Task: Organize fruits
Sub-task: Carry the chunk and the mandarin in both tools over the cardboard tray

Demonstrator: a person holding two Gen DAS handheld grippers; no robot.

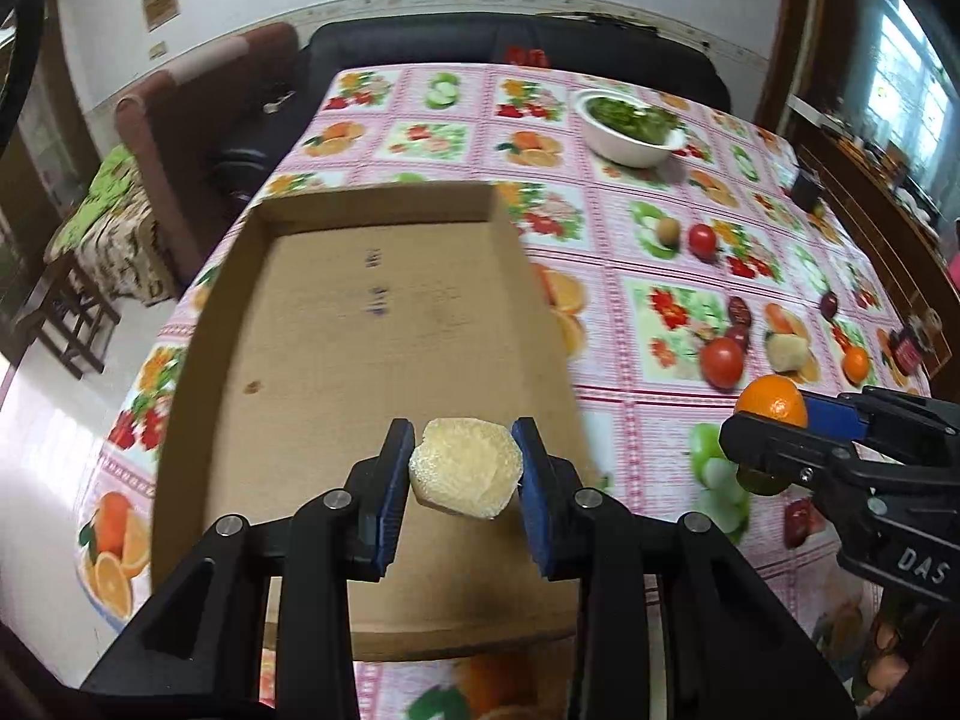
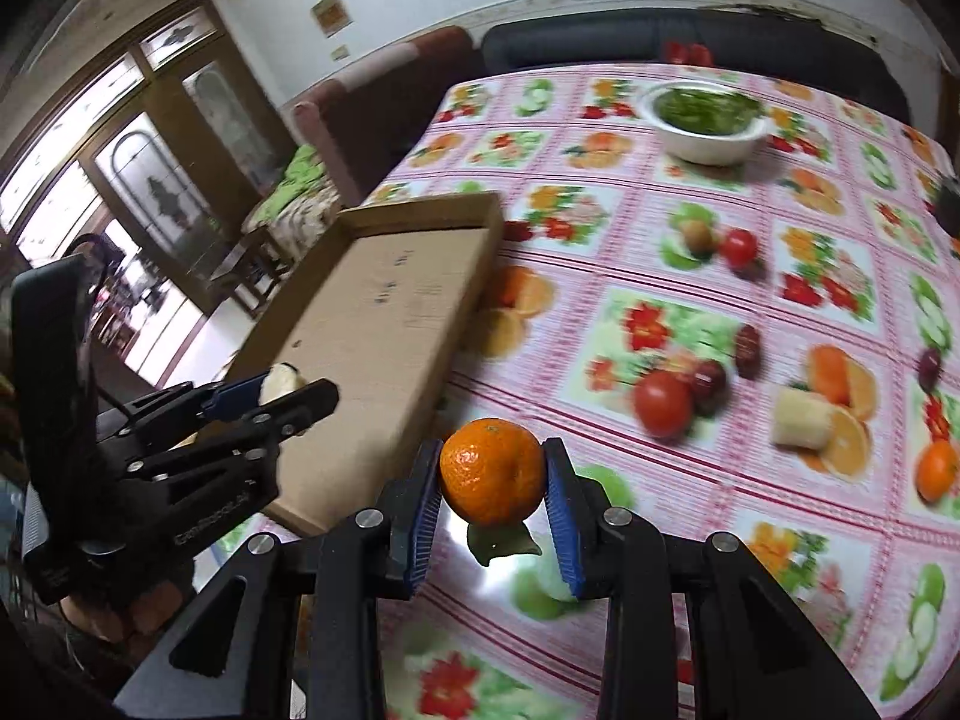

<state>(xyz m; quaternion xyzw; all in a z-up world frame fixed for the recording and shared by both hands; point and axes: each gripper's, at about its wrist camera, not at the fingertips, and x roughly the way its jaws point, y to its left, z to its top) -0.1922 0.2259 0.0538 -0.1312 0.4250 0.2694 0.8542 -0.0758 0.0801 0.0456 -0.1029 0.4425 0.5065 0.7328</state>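
Note:
My left gripper (image 1: pixel 465 468) is shut on a pale yellow peeled fruit chunk (image 1: pixel 465 467) and holds it above the near end of the empty cardboard tray (image 1: pixel 336 324). My right gripper (image 2: pixel 492 474) is shut on an orange (image 2: pixel 492 471), held above the tablecloth just right of the tray (image 2: pixel 384 324). The orange also shows at the right of the left wrist view (image 1: pixel 773 401). Loose on the table lie a big tomato (image 2: pixel 663 403), a second pale chunk (image 2: pixel 801 420), a small tomato (image 2: pixel 738 247), a brownish fruit (image 2: pixel 699 235), dark red fruits (image 2: pixel 747 343) and a small orange (image 2: pixel 936 471).
A white bowl of greens (image 2: pixel 705 120) stands at the far side of the table. The tablecloth (image 2: pixel 660 540) has printed fruit pictures. A dark sofa (image 1: pixel 510 42) and a brown armchair (image 1: pixel 198 120) stand beyond the table. A dark object (image 1: pixel 807 189) sits at the table's far right edge.

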